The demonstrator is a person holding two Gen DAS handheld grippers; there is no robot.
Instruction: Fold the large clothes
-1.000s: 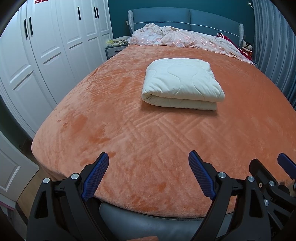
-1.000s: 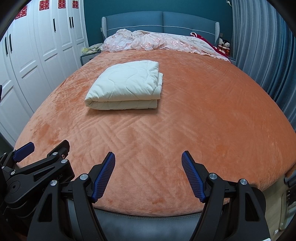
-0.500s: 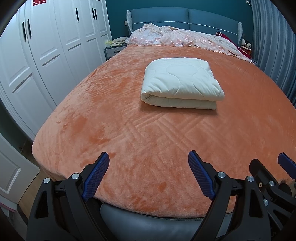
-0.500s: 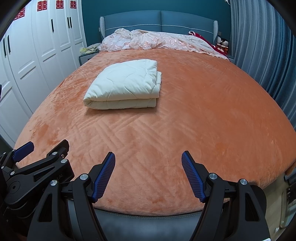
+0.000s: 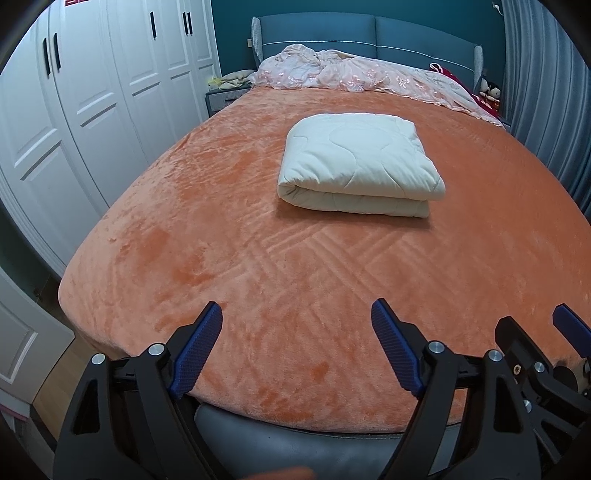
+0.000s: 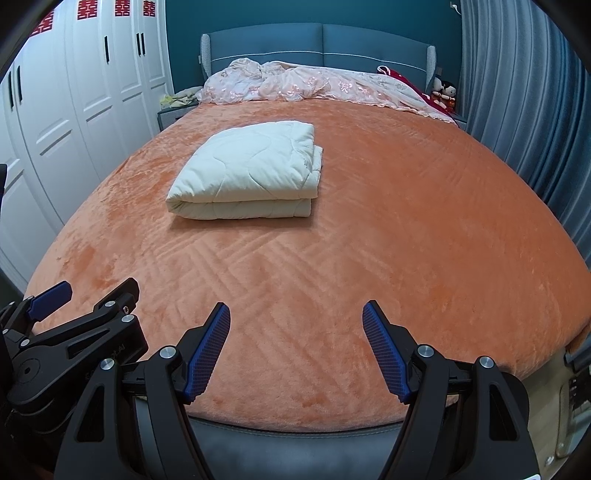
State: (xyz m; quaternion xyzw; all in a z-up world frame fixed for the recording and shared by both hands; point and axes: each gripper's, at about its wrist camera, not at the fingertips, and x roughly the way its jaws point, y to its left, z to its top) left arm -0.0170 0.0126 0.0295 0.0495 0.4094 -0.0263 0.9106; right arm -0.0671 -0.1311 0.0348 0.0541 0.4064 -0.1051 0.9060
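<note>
A cream quilted blanket (image 5: 354,162) lies folded into a thick rectangle on the orange bed cover (image 5: 240,258), well beyond both grippers. My left gripper (image 5: 295,306) hovers over the foot of the bed; its jaws are closing and nothing is between them. My right gripper (image 6: 296,305) stays wide open beside it, also with nothing between its blue pads. From the right wrist the folded blanket (image 6: 251,170) sits left of centre on the cover (image 6: 406,229). The left gripper's frame (image 6: 74,325) shows at the lower left there.
A crumpled pink bedspread (image 5: 354,74) lies along the blue headboard (image 5: 369,33). White wardrobe doors (image 5: 92,92) run along the left, a grey curtain (image 6: 517,110) hangs on the right. A nightstand (image 5: 225,96) stands at the far left corner of the bed.
The left gripper's blue pads have drawn slightly closer together. The blanket and the right gripper are as they were.
</note>
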